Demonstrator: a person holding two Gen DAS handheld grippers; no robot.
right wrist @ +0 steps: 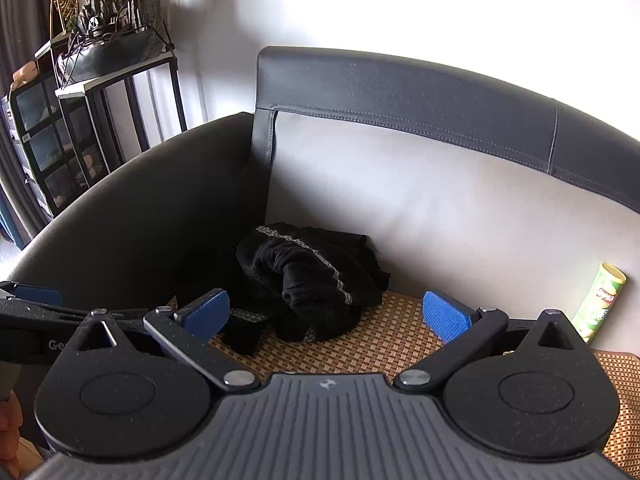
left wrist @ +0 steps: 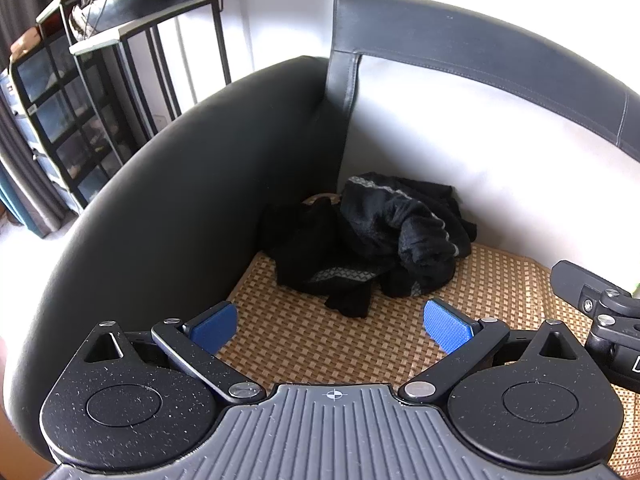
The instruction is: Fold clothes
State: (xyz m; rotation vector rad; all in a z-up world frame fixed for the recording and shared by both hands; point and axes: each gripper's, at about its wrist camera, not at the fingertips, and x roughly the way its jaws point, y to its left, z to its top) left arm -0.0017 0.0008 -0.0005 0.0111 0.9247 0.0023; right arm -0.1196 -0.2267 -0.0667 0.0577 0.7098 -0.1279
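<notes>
Clothes (left wrist: 372, 240): one crumpled black heap with grey patterned trim, lying in the far left corner of the sofa seat, pressed against the dark armrest (left wrist: 180, 184) and the pale back cushion (left wrist: 460, 140); not held by anything.
Woven mat (left wrist: 320, 340): tan, covering the seat beneath the heap.
Left gripper (left wrist: 330, 326): blue pads spread wide apart, released, hovering over bare mat just near of the heap.
Right gripper (right wrist: 326, 314): likewise spread and empty, to the right of the left one; the heap's near edge shows between its pads, whether touching cannot be told.
Snack can (right wrist: 598, 304): green tube, leaning against the back cushion, well right of the clothes.
Shelf unit (right wrist: 80, 128): black frame, far left beyond the armrest, a planter (right wrist: 112, 28) on top.
</notes>
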